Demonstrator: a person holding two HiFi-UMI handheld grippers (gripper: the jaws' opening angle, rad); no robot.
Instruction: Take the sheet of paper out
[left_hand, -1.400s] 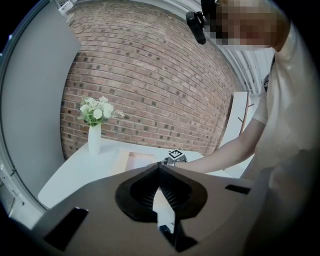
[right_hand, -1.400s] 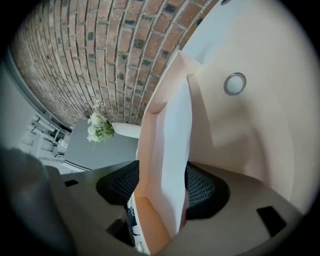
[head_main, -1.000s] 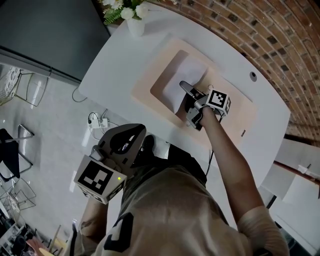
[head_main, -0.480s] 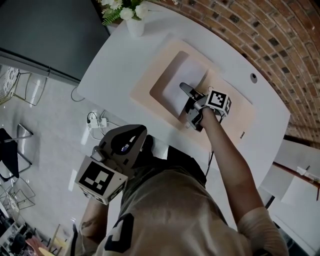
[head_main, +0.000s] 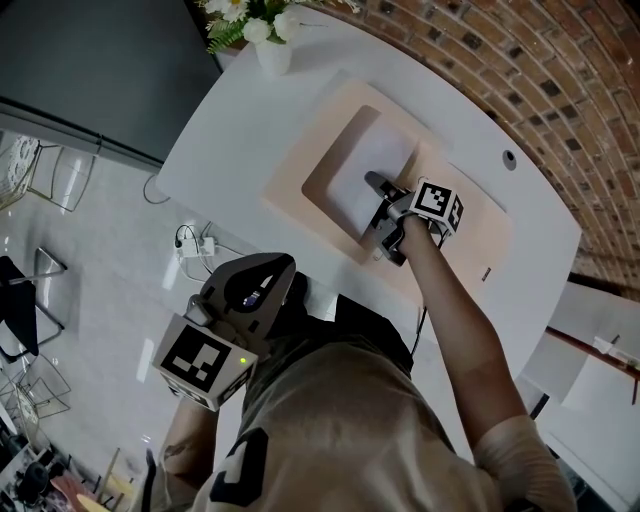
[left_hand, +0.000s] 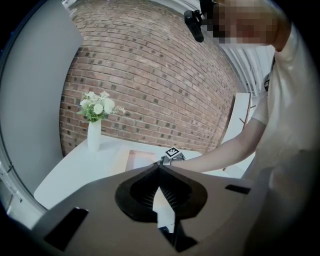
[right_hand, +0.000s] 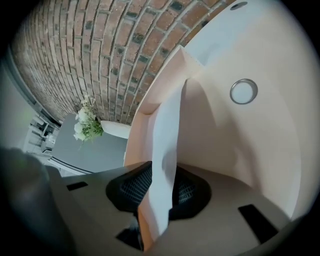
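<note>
A white sheet of paper (head_main: 368, 165) lies in an open peach folder (head_main: 300, 165) on the white table. My right gripper (head_main: 380, 195) is at the sheet's near right edge. In the right gripper view the sheet (right_hand: 170, 125) stands edge-up and runs between the two pads of the right gripper (right_hand: 159, 192). Those jaws are closing round it, and I see no pad pressing on it. My left gripper (head_main: 270, 280) hangs low beside my body, off the table. Its tips meet in the left gripper view (left_hand: 160, 169), with nothing held.
A white vase of flowers (head_main: 270, 45) stands at the table's far left corner. A round metal grommet (head_main: 509, 157) sits in the tabletop to the right of the folder. A power strip (head_main: 195, 245) lies on the floor below the table's edge.
The right gripper's jaws have drawn closer together at the sheet's edge. The left gripper has stayed where it was.
</note>
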